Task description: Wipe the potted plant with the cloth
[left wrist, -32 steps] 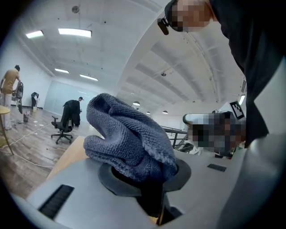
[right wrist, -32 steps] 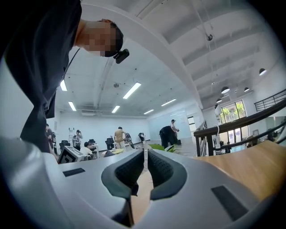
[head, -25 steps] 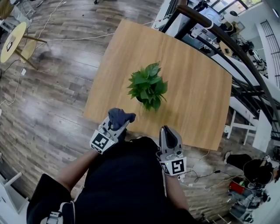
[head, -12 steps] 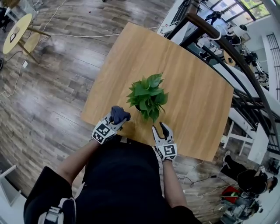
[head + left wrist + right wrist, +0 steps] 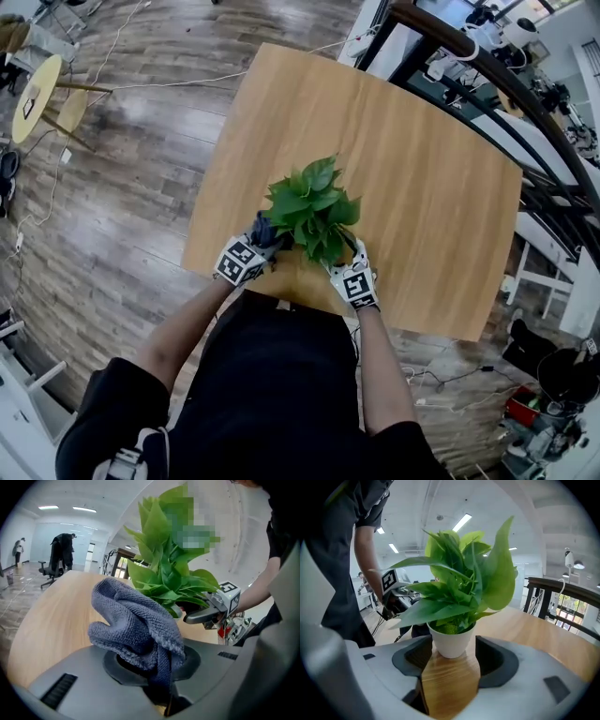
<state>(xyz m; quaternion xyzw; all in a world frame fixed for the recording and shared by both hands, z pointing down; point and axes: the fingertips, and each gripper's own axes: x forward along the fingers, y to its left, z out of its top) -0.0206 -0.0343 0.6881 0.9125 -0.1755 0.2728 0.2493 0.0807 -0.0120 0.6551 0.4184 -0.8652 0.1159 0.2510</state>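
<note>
Flanking the potted plant, one gripper on each side. It stands mid-frame in the head view, near the lower edge of the wooden table.

Left gripper: clamped on the grey cloth. It's pinched by one fold low in the jaws, with the rest bunched in a loose lump above them. In the left gripper view the lump sits just beside the leaves. Can't tell whether they touch.

Right gripper: jaws have just been opening and stand wide. The white pot is in the gap with one pad on each side, neither pressing as far as I can see. Nothing is held on that side yet.

Step as I read it: brace the pot, then wipe.

Risks:
- Pot looks light and top-heavy. If it's off-centre in the gap, one pad lands first and shoves it sideways or tips it.
- Wiping before the pot is clamped: cloth drag pushes the whole plant toward the lower table edge.
- Low leaves overhang the right jaws, so closing could nip one.
- Cloth is held by a thin fold. A snag on a leaf could pull it free.
- Leaves are thin. Pressing hard with the lump bends or tears them.
</note>
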